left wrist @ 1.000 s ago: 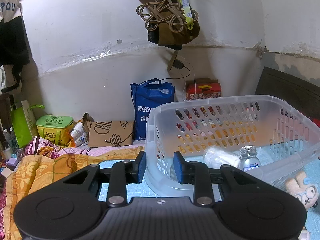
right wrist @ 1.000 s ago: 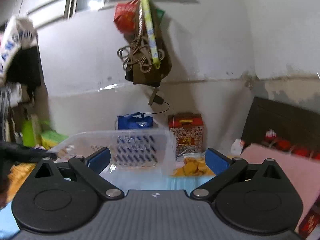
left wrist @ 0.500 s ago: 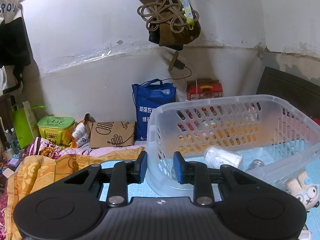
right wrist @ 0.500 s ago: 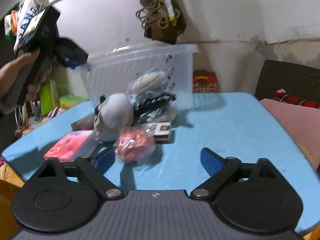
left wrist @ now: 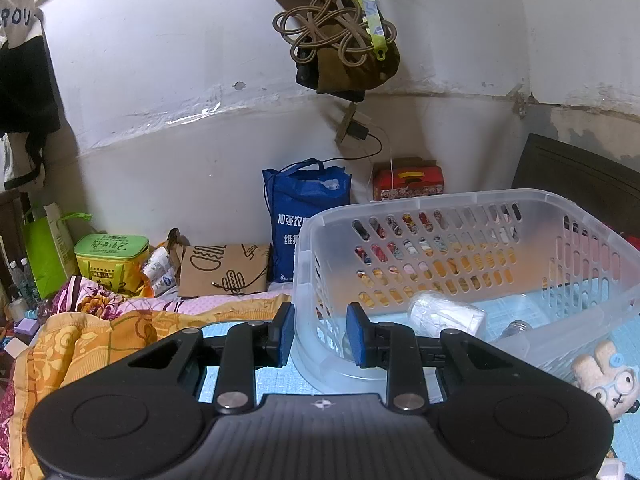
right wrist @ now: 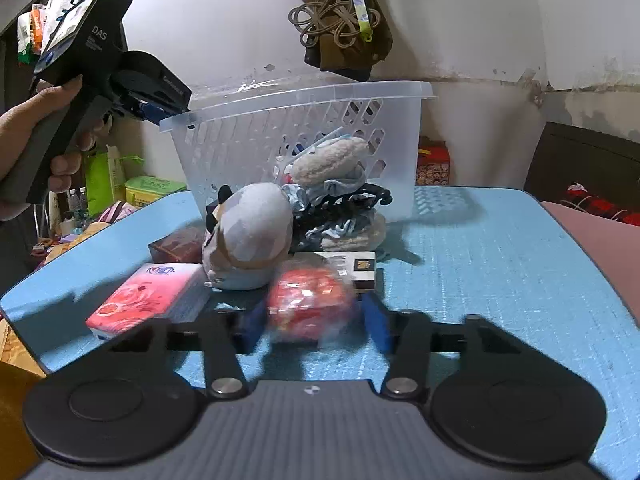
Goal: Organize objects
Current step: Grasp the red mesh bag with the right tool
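Item: clear slotted basket (left wrist: 472,216), standing on the blue tabletop (right wrist: 500,272). The left tongs (left wrist: 320,334) were clamped narrow on its near rim, one blue pad outside the wall and one inside, steadying it. Contents seen from the left wrist: a white wrapped roll (left wrist: 444,314) and a small glass bottle (left wrist: 516,326) lying on the basket floor.

Item: red wrapped packet (right wrist: 308,304), on the tabletop at the front of the loose pile, outside the basket. The right tongs (right wrist: 310,322) were closing with the packet between the blue pads; blur hid whether they pressed it yet.

Item: loose pile behind the packet, just in front of the basket. A grey plush toy (right wrist: 248,236), a pink box (right wrist: 148,296), a dark brown box (right wrist: 176,246), a white-and-black carton (right wrist: 352,266), a black hair claw (right wrist: 352,200) and a beige fluffy piece (right wrist: 328,162).

Step in hand, by judgement: securing the red packet for transfer.

Next move, by judgement: a firm pinch, a lift clear of the plush toy, then carriage over the rim into the basket. The crinkly wrap may slip.
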The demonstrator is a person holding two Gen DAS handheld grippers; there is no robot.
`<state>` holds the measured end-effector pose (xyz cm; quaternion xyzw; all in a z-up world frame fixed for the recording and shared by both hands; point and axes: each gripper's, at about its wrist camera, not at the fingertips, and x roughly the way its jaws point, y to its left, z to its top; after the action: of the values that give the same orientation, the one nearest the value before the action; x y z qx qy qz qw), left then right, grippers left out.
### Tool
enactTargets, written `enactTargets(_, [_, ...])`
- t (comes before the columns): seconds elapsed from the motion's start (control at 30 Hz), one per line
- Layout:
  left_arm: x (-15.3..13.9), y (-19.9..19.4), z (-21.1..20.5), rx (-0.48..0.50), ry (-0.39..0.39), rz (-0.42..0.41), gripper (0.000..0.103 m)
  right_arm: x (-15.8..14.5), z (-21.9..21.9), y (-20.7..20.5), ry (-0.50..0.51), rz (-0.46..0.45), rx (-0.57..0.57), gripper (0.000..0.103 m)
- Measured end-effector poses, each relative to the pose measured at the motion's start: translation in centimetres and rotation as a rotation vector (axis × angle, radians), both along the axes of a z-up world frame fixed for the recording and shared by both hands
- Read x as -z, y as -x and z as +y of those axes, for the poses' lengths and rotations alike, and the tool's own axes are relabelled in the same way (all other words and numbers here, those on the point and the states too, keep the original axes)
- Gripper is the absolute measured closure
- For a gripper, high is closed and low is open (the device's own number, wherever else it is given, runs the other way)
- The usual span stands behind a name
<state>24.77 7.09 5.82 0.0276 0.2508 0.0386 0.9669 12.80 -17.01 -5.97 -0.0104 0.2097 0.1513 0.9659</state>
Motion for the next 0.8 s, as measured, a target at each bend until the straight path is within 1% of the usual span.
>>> enactTargets(0.3, [0.0, 0.0, 0.0, -0.002, -0.001, 0.0, 0.07, -0.5, -1.0, 0.8, -0.001, -0.043, 0.036, 0.053])
enactTargets(0.57, [0.0, 0.0, 0.0, 0.0, 0.0, 0.0, 0.07, -1.0, -2.6, 1.0, -0.028, -0.059, 0.079, 0.053])
enactTargets(0.8, [0.0, 0.0, 0.0, 0.0, 0.0, 0.0, 0.07, -1.3, -2.8, 1.0, -0.018, -0.07, 0.086, 0.053])
